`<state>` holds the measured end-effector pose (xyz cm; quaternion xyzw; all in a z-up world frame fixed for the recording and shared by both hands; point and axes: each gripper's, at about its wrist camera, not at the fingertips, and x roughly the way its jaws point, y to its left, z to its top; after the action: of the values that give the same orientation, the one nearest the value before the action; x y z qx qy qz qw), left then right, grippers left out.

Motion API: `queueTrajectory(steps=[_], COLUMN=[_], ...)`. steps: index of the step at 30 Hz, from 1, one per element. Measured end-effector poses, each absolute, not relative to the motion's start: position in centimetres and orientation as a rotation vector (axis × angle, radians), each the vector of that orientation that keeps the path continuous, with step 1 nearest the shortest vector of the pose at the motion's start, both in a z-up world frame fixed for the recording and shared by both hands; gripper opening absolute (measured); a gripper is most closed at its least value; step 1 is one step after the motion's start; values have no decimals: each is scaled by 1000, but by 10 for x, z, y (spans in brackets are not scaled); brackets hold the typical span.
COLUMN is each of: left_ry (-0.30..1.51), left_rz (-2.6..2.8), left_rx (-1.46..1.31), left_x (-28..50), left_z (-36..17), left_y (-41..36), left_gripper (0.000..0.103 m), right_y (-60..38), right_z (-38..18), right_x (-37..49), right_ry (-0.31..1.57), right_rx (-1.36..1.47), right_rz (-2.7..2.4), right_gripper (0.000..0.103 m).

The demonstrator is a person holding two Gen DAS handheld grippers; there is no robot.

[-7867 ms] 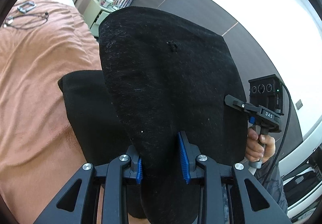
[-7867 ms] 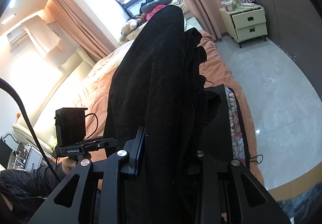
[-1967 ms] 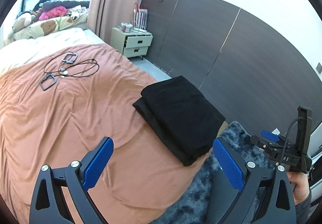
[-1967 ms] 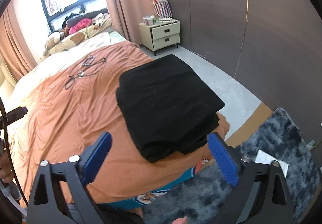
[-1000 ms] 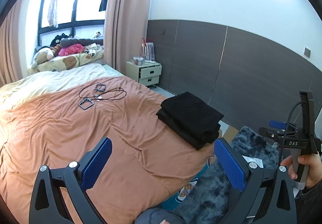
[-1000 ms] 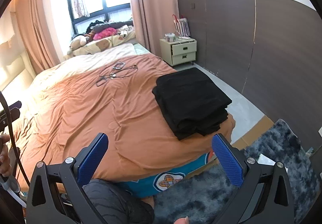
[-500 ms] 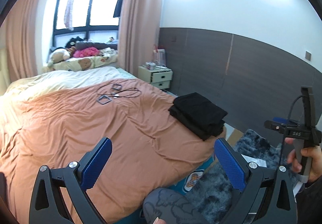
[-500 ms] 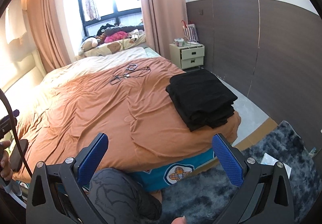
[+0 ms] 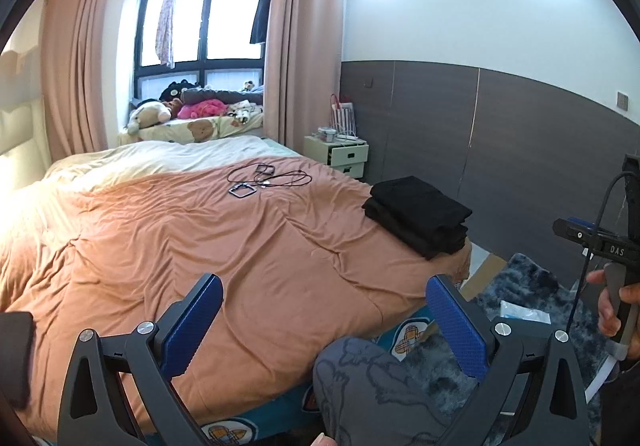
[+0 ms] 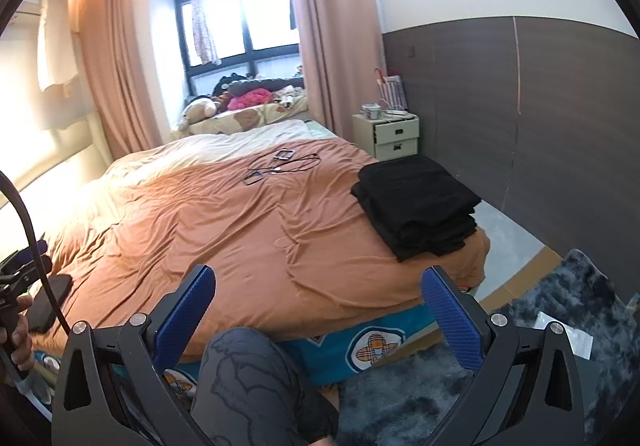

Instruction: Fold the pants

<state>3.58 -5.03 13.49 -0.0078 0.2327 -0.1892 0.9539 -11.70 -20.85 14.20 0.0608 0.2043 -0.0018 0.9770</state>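
From where I stand the folding looks finished, so the sensible thing is simply to keep clear and not brush the stack. The left tongs (image 9: 324,322) hang spread wide and empty, level over the near edge of the bed (image 9: 240,246); the right tongs (image 10: 318,314) likewise, released. The pants (image 10: 416,201) lie folded square at the bed's near right corner.

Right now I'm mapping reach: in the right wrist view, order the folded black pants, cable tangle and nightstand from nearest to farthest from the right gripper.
From the open right gripper:
1. Folded black pants, right bed corner.
2. Cable tangle, mid-bed, farther back.
3. Nightstand, beyond the bed, by the wall.
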Motion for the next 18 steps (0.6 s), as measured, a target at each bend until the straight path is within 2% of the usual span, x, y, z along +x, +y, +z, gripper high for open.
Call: queueTrajectory(steps=[8,18], left_ry=[450,476], left_rz=[-324,-326], left_rx=[-28,-56], left_x=[10,1], left_z=[107,78], left_y=[-41,-33], left_gripper=[102,102], right_y=[-194,-177], right_z=[105,90], right_x=[-128,-136], right_ry=[417,412], right_rx=[123,119], right_rz=[22,-14], right_gripper=[103,103])
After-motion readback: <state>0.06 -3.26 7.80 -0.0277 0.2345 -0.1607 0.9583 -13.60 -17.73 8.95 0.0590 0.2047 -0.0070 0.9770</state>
